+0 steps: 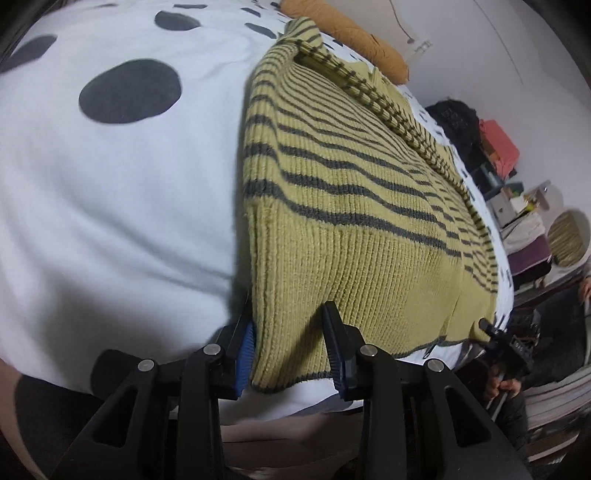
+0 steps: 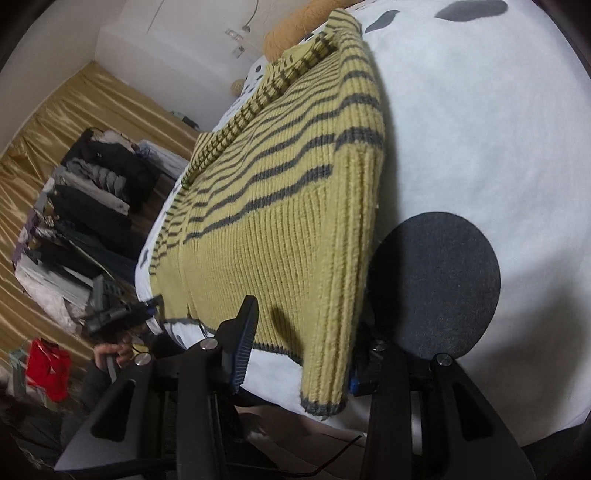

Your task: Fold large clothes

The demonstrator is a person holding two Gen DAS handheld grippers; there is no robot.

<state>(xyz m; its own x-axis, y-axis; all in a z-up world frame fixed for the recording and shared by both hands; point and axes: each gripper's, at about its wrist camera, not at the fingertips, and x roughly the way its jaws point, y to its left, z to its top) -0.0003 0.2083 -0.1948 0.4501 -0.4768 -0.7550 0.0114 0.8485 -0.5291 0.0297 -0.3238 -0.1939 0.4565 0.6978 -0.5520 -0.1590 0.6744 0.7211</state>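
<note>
Black fingers with blue pads of the left gripper (image 1: 290,349) stand wide apart around one bottom corner of a yellow-green striped sweater (image 1: 354,192), not pinching it. At the sweater's other bottom corner, the right gripper (image 2: 301,360) likewise straddles the hem with jaws wide. This sweater lies flat on a white spotted bedcover (image 1: 110,206). Beyond the sweater's collar sits an orange pillow (image 1: 351,35). Beside the bed, folded clothes (image 2: 85,206) lie stacked on gold fabric (image 2: 74,114).

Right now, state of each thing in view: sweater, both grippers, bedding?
sweater: flat on bed, sides folded in, hem nearest.
left gripper: open, jaws straddling the left hem corner.
right gripper: open, jaws straddling the right hem corner.
spotted duvet: spread under the sweater.
</note>
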